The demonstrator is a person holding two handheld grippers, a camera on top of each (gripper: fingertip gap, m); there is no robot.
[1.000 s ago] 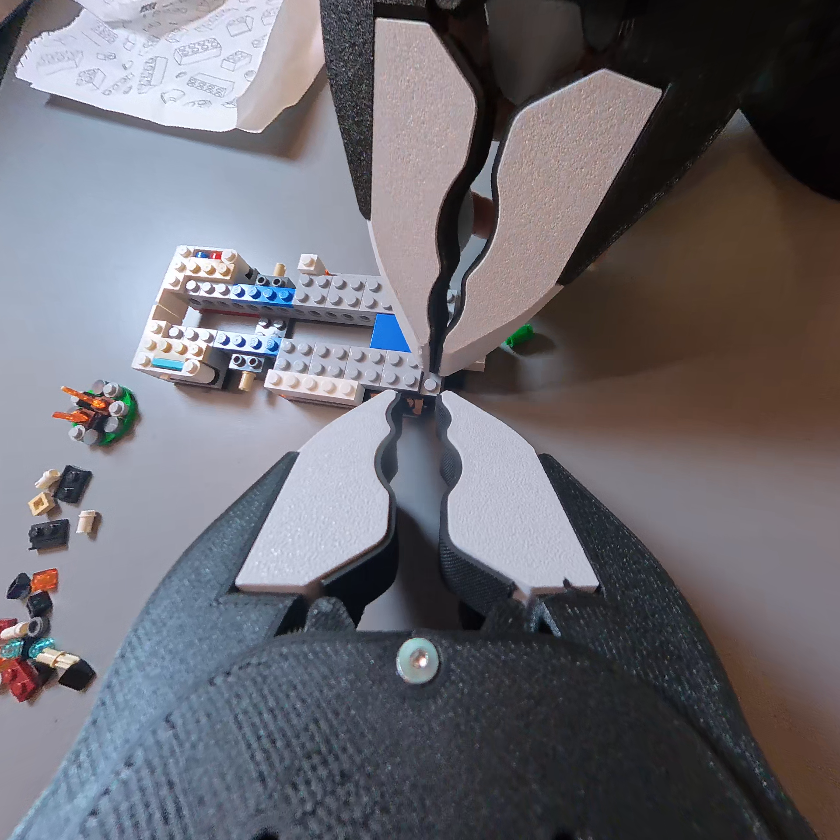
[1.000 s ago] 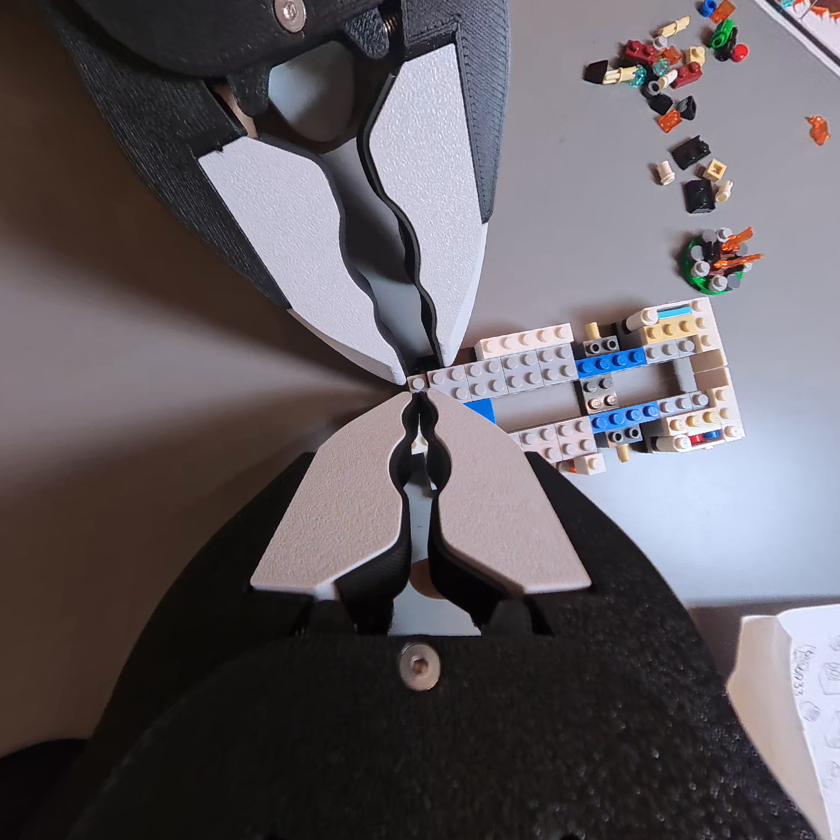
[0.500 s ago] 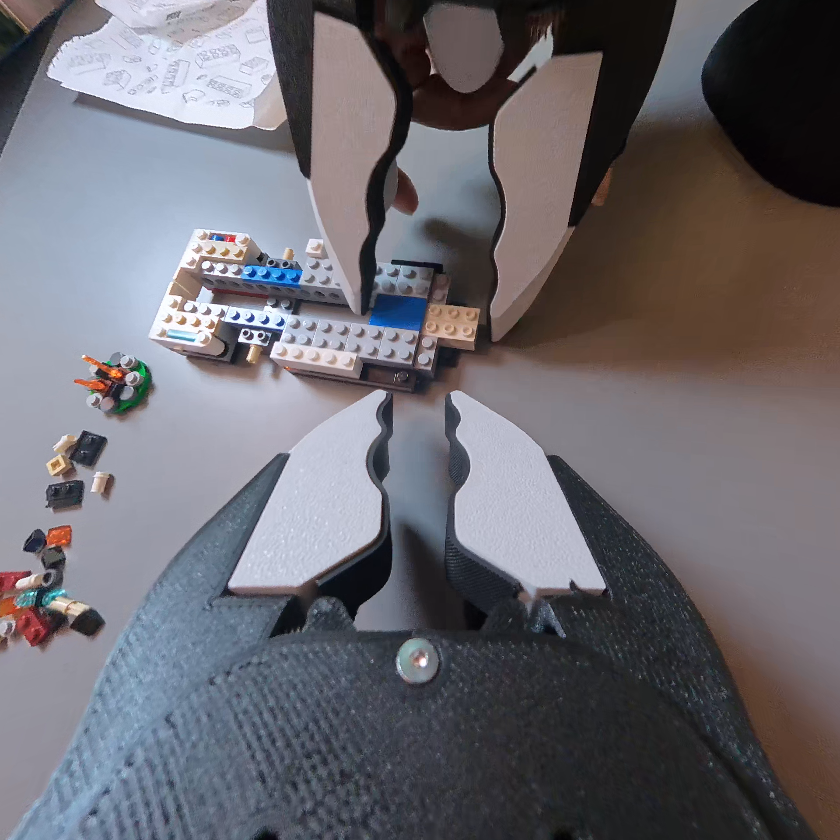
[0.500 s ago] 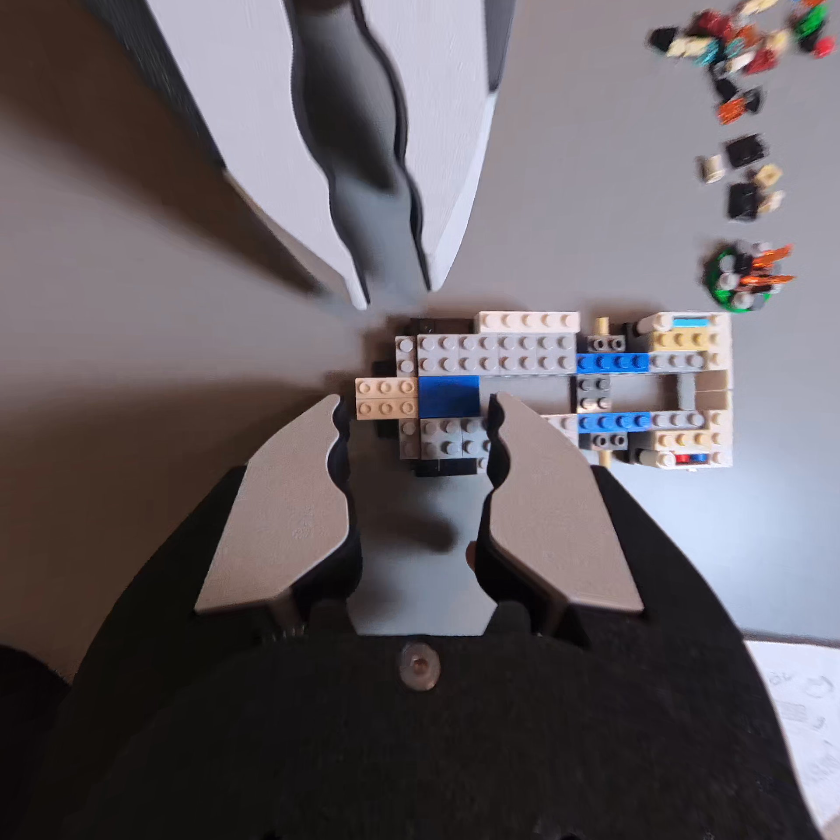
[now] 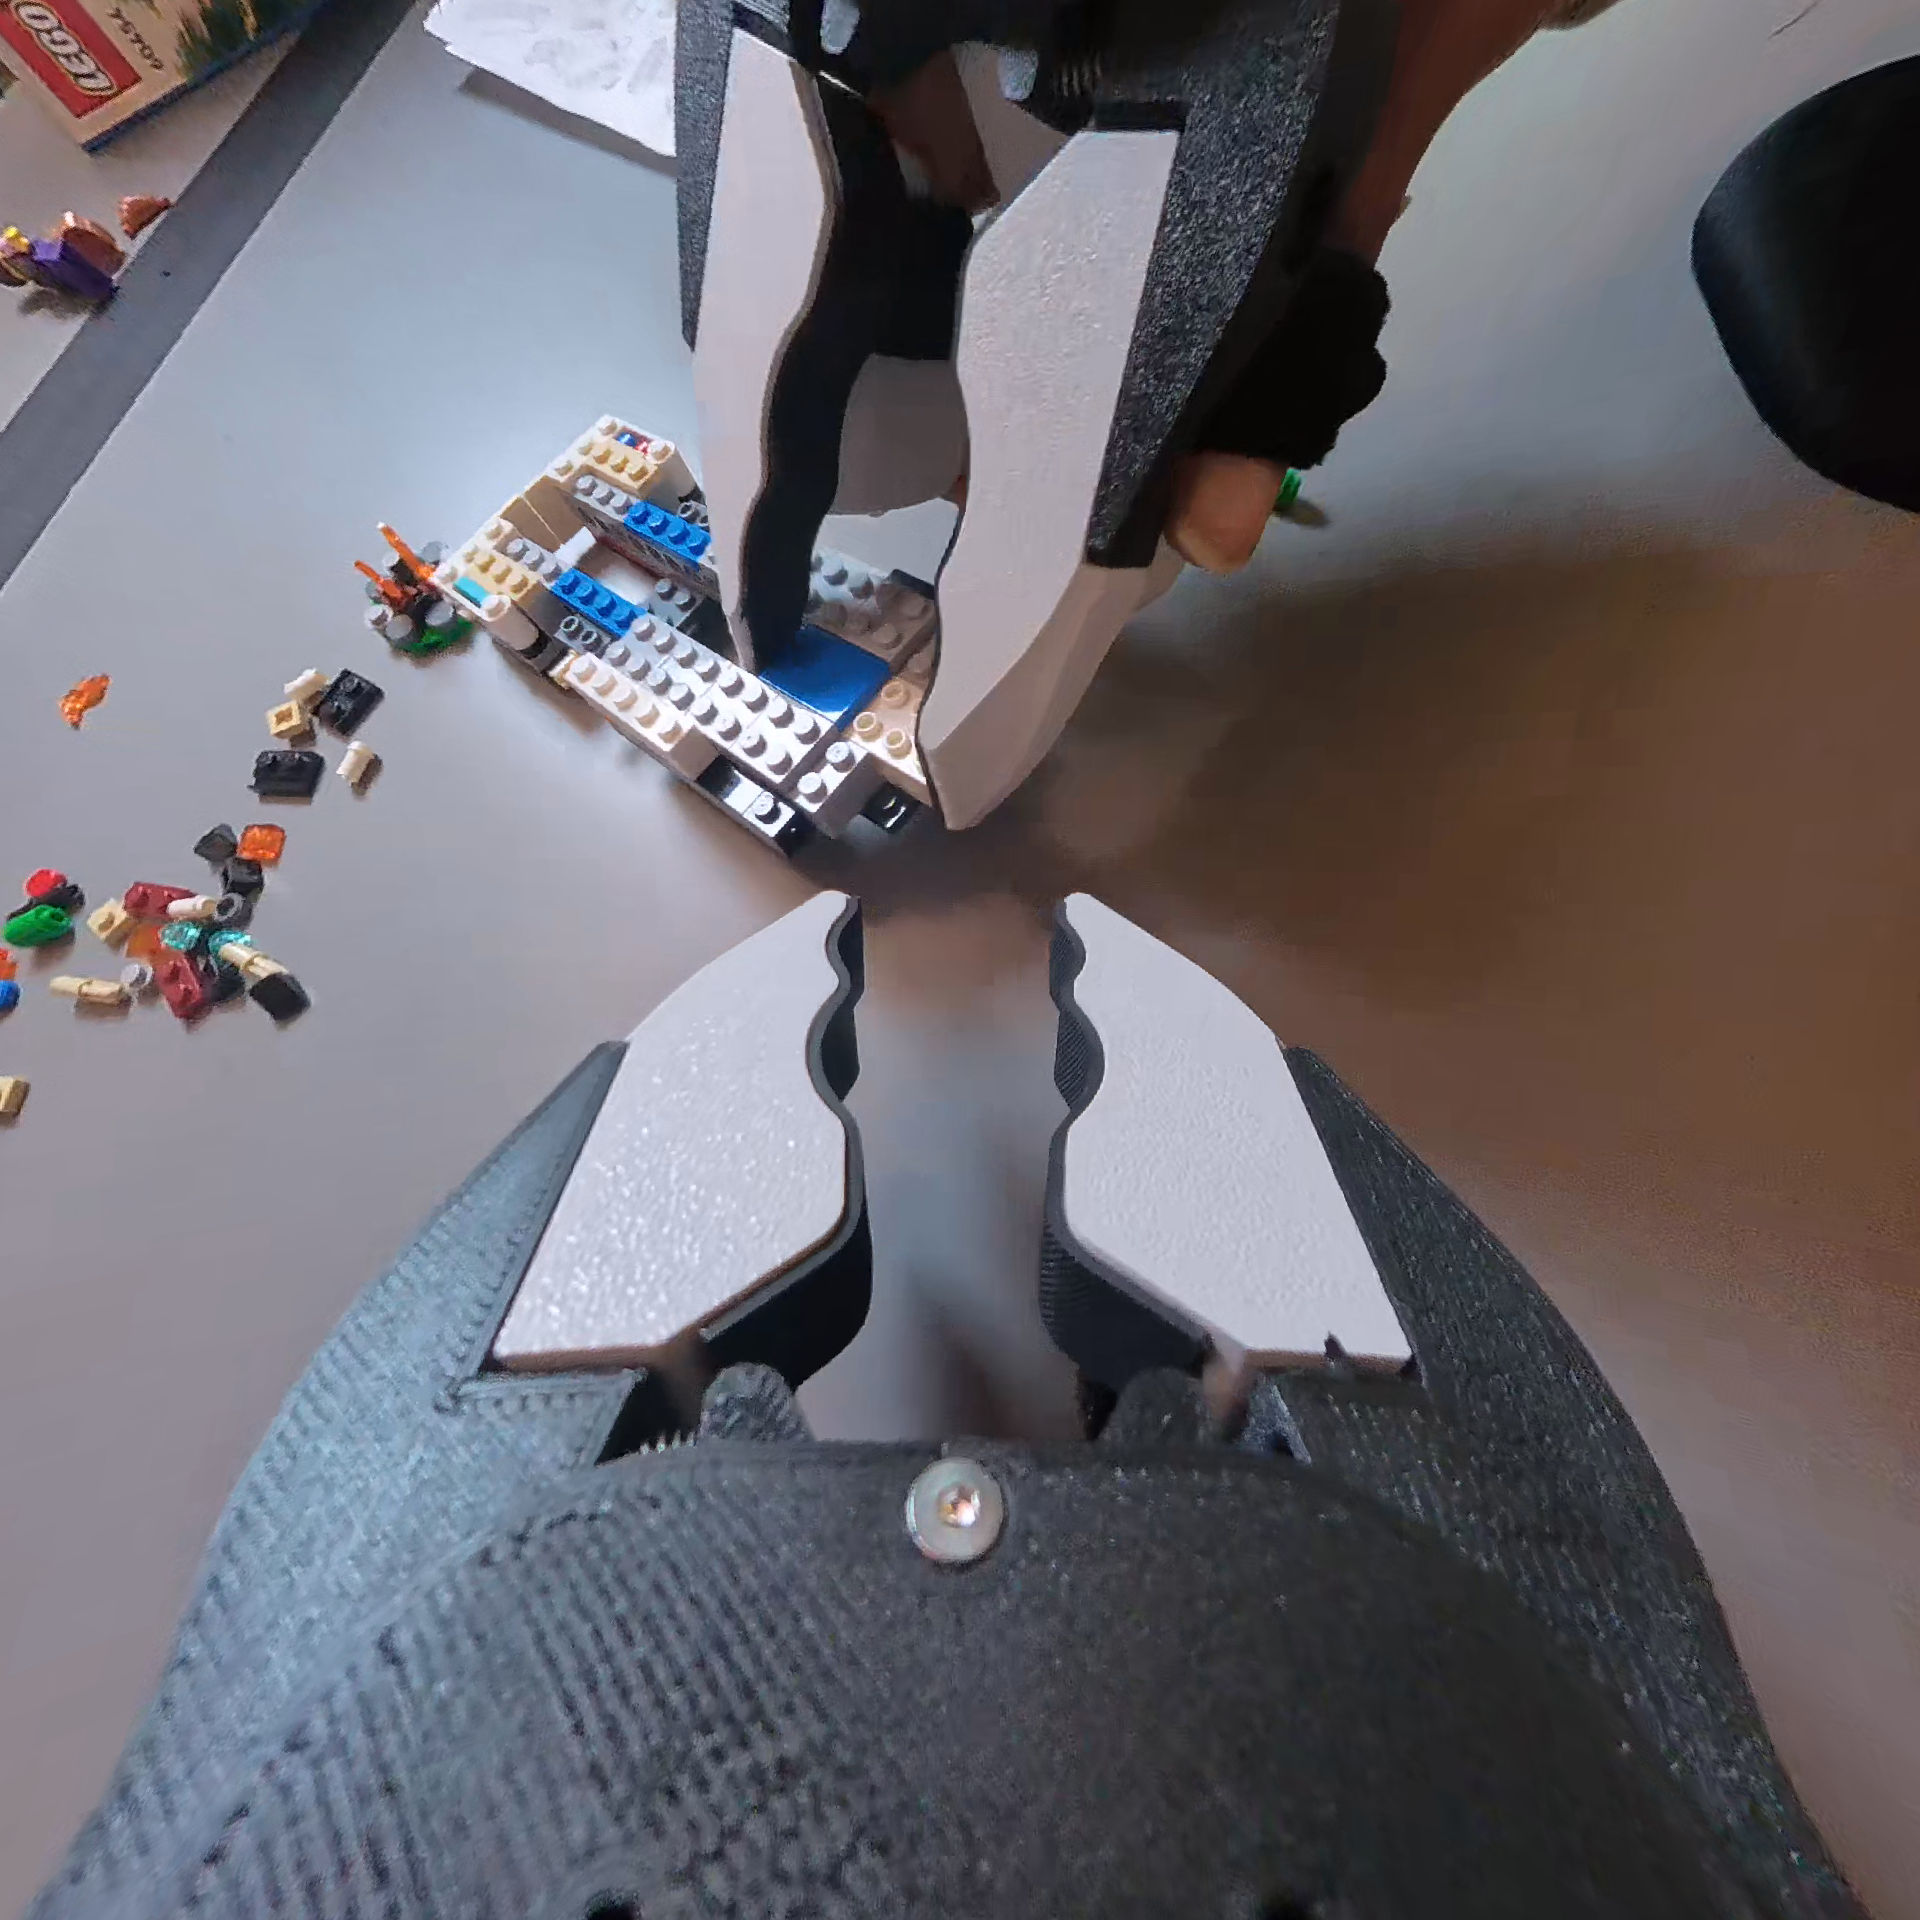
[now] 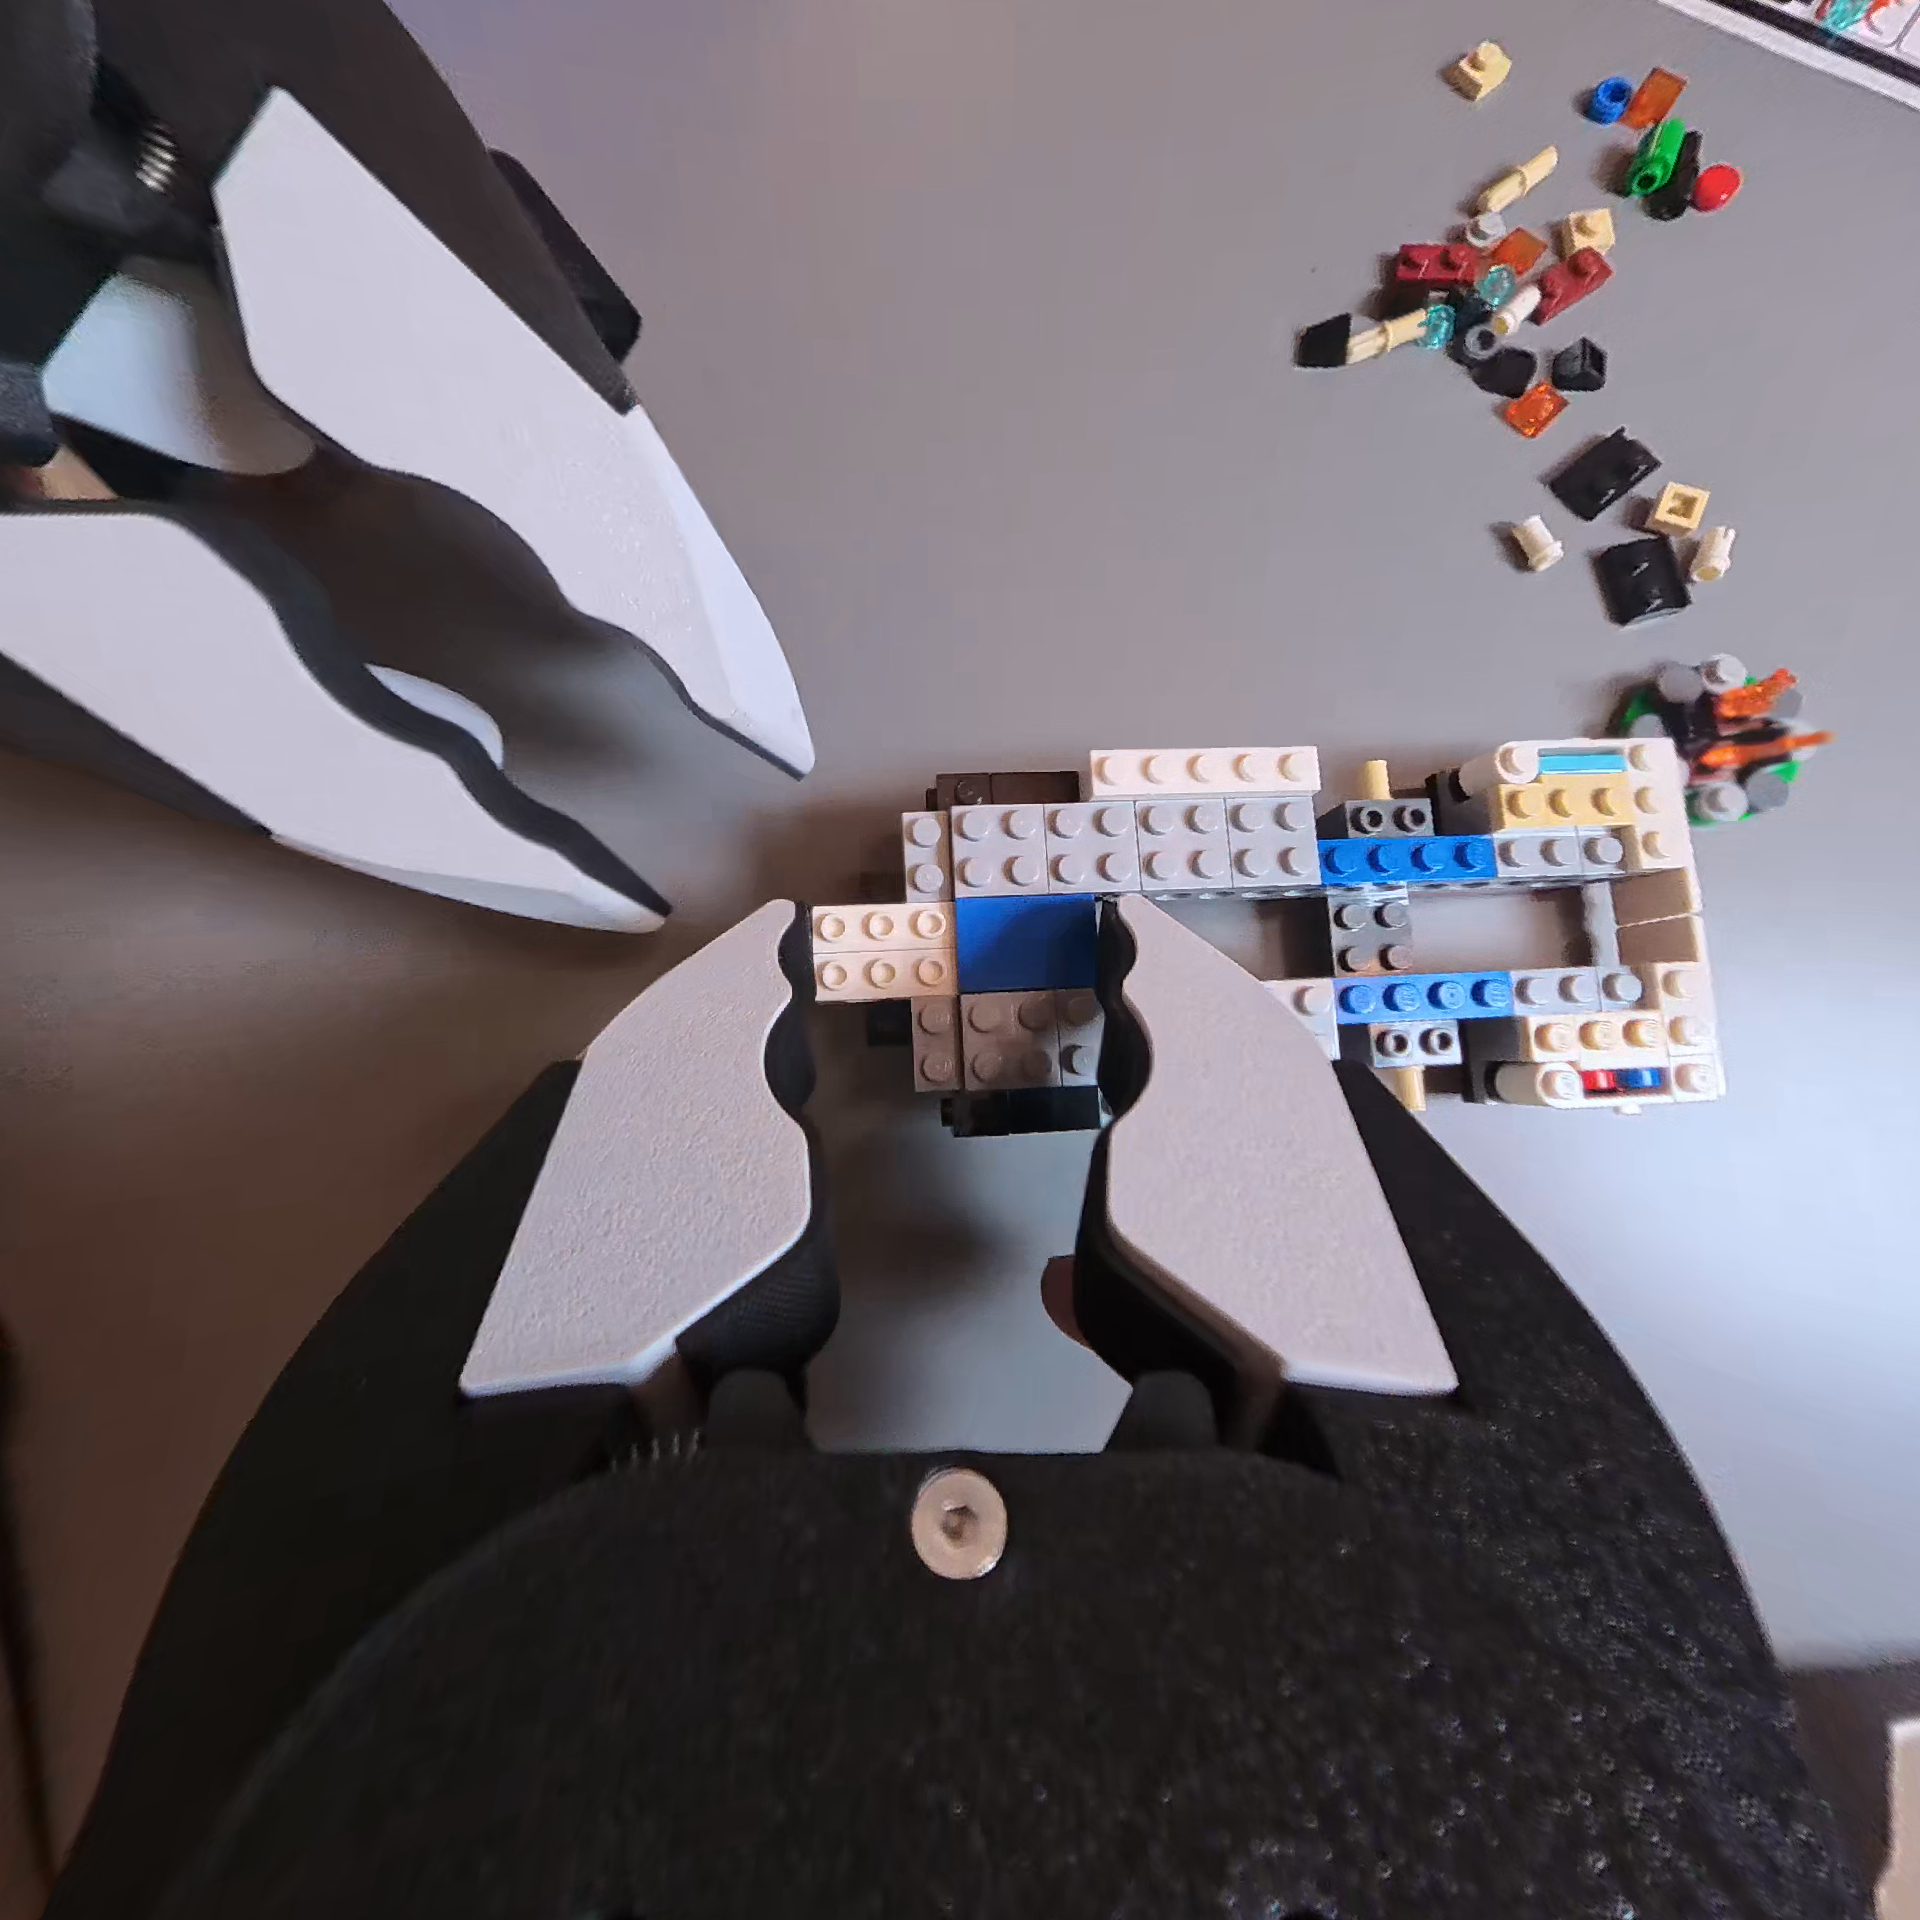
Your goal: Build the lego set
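A long brick model (image 6: 1195, 842) of grey, white, tan and blue bricks lies flat on the grey table (image 6: 1039, 416). My right gripper (image 6: 951, 914) is open and straddles the model's near end. Its pads stand close against the outer end of a tan plate (image 6: 878, 951) and the far edge of a blue tile (image 6: 1023, 940). The left wrist view shows the same: the right gripper (image 5: 860, 732) stands down over the blue tile (image 5: 831, 670) and the tan plate (image 5: 878, 732). My left gripper (image 5: 958, 906) is open and empty, just short of the model (image 5: 665, 665). It also shows in the right wrist view (image 6: 727, 842).
Several small loose pieces (image 5: 177, 935) lie left of the model and show in the right wrist view (image 6: 1507, 291). A round green piece with orange flames (image 6: 1714, 748) sits at the model's far end. A printed paper sheet (image 5: 582, 62), a box (image 5: 94, 62) and a dark rounded object (image 5: 1829, 291) lie beyond.
A second ago both grippers pinched at the model's tan end. Both then opened. My left gripper drew back and widened. My right gripper opened wide, settled astride that end and narrowed a little.
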